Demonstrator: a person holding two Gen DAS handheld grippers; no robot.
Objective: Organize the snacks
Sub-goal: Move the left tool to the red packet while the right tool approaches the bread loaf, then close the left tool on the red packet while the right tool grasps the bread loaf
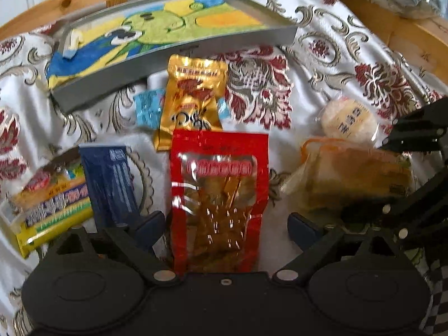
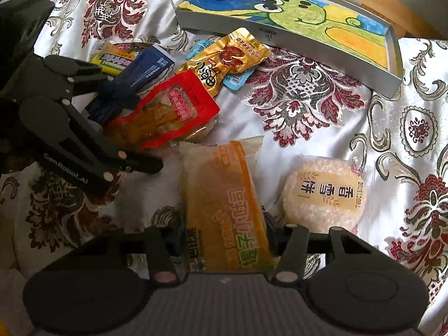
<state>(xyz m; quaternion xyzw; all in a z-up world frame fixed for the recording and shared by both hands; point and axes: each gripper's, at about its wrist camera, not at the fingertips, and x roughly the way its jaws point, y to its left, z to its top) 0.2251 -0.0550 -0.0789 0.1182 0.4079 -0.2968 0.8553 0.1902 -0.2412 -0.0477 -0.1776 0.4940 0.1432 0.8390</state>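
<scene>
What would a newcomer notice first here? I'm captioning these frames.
Probably the gray tray with a bright cartoon drawing, lying at the far side of the flowered cloth. Next, the red snack bag between the left gripper's open fingers, and the orange cake packet between the right gripper's.

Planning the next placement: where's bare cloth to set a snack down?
Bare cloth right of the round rice cracker, and between the gold packet and that cracker, below the tray. Crowded at left around the red packet.

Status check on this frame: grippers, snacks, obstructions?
Left gripper open around red snack pouch. Right gripper open around orange cake packet. Grey shallow tray holds no snacks.
</scene>
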